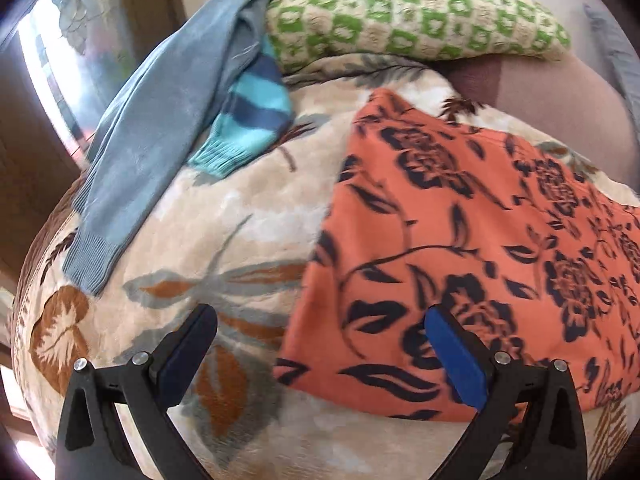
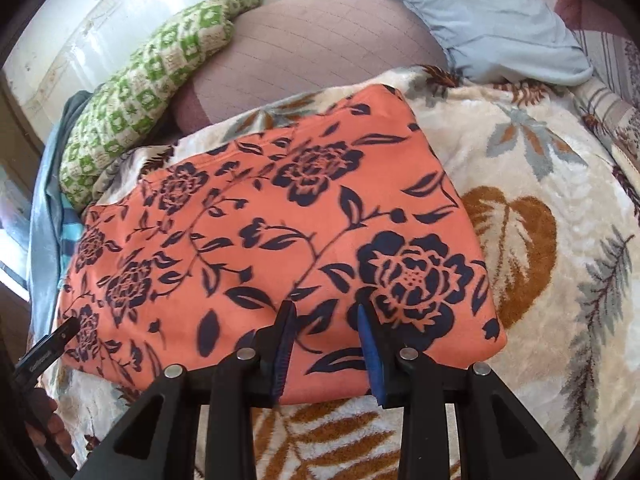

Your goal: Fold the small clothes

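Note:
An orange cloth with dark navy flowers (image 2: 280, 220) lies folded flat on a cream floral blanket (image 2: 540, 168). My right gripper (image 2: 326, 312) hovers over the cloth's near edge. Its blue-padded jaws stand a narrow gap apart, with flat cloth showing between them and nothing pinched. In the left wrist view the same orange cloth (image 1: 460, 240) fills the right half. My left gripper (image 1: 320, 320) is wide open above the cloth's left edge, one finger over the blanket (image 1: 240, 220) and the other over the cloth.
A grey-blue sweater (image 1: 152, 148) and a teal and navy striped knit (image 1: 248, 120) lie at the far left. A green and cream patterned knit (image 1: 400, 12) rests behind them. Farther back are a light blue pillow (image 2: 500, 28) and a mauve sheet (image 2: 320, 48). A hand (image 2: 52, 432) shows at the lower left.

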